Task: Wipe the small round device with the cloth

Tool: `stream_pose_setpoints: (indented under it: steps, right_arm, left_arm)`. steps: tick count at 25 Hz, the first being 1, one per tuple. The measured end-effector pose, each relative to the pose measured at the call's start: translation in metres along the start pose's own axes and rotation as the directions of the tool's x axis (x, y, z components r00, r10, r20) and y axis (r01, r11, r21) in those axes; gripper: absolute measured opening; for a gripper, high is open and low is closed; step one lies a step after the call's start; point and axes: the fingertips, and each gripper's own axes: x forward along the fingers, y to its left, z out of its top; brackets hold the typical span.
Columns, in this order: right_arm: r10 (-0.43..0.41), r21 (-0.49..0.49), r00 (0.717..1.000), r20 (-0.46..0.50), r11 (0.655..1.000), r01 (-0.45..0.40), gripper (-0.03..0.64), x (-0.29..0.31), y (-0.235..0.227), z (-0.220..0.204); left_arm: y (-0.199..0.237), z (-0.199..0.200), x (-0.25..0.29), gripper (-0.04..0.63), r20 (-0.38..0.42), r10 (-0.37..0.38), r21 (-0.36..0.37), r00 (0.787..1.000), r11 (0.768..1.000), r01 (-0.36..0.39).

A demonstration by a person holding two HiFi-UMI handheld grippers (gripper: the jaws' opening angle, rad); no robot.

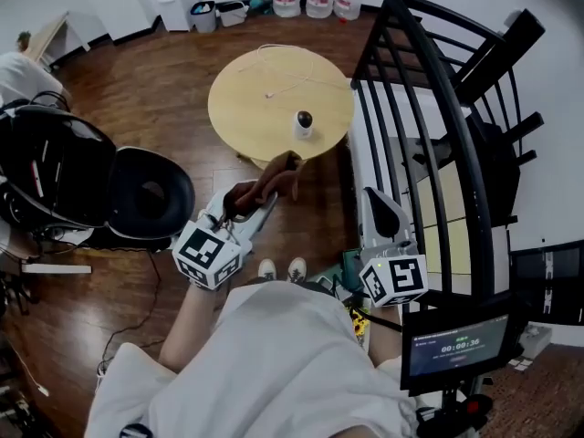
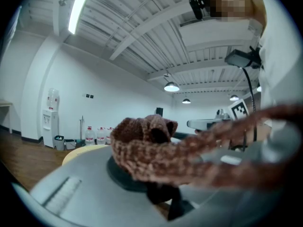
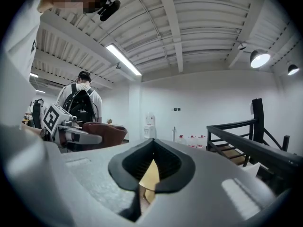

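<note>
Grips a brown knitted cloth in the left gripper, jaws clenched on the bunched fabric, with a loose end trailing off to the right in the left gripper view. Holds the cloth just at the near edge of a round yellow table, apart from the small round device. Shows that device, white with a dark top, standing on the tabletop close to the same edge, near a thin white cable. Carries the right gripper lower, beside a black railing, jaws pressed together and empty.
</note>
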Motion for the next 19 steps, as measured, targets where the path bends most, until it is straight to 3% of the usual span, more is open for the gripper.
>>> stream_pose_setpoints:
  steps: [19]
  right_arm:
    - [-0.002,0.012,1.0,0.003,1.0,0.002,0.002,0.013,0.006,-0.004]
  left_arm:
    - [-0.003,-0.003,0.017,0.094,0.001,-0.078,0.0,0.997,0.997,0.078]
